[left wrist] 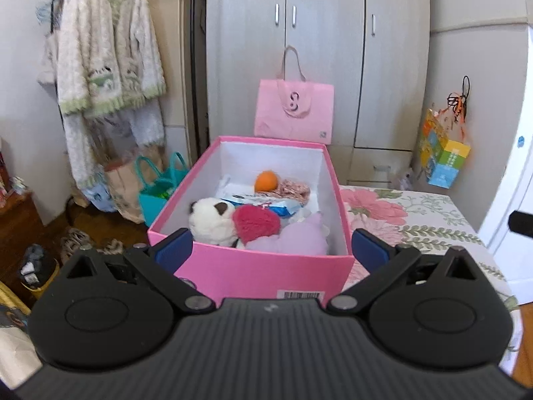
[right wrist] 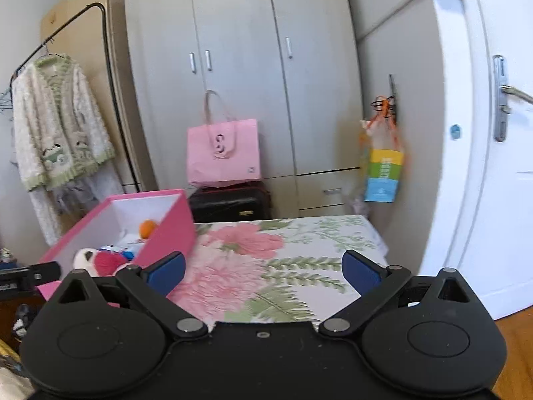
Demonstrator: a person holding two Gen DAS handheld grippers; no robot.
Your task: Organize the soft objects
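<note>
A pink box (left wrist: pixel 266 275) with a white inside stands on the floral bedspread (left wrist: pixel 416 213). In it lie a white panda plush (left wrist: pixel 211 218), a red fluffy heart (left wrist: pixel 256 221), a lilac soft toy (left wrist: pixel 296 238), an orange ball (left wrist: pixel 266 181), a pink patterned cloth (left wrist: pixel 294 188) and a blue-white packet (left wrist: pixel 266 205). My left gripper (left wrist: pixel 271 250) is open and empty, its fingers on either side of the box's near end. My right gripper (right wrist: pixel 263 271) is open and empty above the bedspread (right wrist: pixel 266 260), to the right of the box (right wrist: pixel 173 226).
A grey wardrobe (left wrist: pixel 316 50) stands behind the bed, with a pink paper bag (left wrist: pixel 294 113) on a black case (right wrist: pixel 230 205). A rack of clothes (left wrist: pixel 106 66) and a teal bag (left wrist: pixel 160 186) are at left. A colourful bag (right wrist: pixel 383 173) hangs by the white door (right wrist: pixel 493 166).
</note>
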